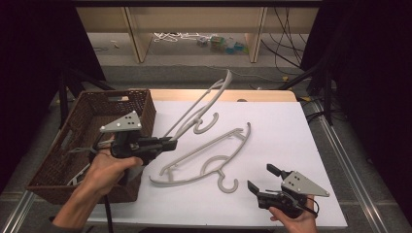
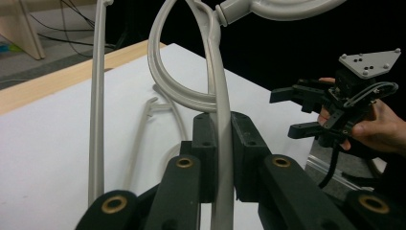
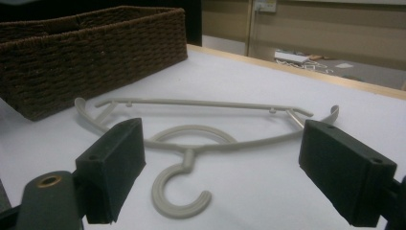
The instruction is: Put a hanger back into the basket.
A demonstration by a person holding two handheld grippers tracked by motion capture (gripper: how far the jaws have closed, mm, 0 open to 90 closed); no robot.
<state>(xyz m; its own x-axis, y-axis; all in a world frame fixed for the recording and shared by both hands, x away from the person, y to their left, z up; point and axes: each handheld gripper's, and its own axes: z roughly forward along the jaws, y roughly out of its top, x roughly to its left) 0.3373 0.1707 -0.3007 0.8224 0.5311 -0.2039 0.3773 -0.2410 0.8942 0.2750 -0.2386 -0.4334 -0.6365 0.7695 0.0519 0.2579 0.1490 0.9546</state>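
Observation:
My left gripper is shut on the arm of a grey plastic hanger, which it holds tilted up above the table beside the basket. In the left gripper view both pads press on that hanger's bar, and its hook curls overhead. A second grey hanger lies flat on the white table, hook toward the front edge. My right gripper hovers open near the front right, with nothing between its jaws. It faces the lying hanger in the right gripper view.
A brown wicker basket stands at the table's left edge, close behind my left hand, and also appears in the right gripper view. Beyond the table's far wooden edge are shelf legs and cables on the floor.

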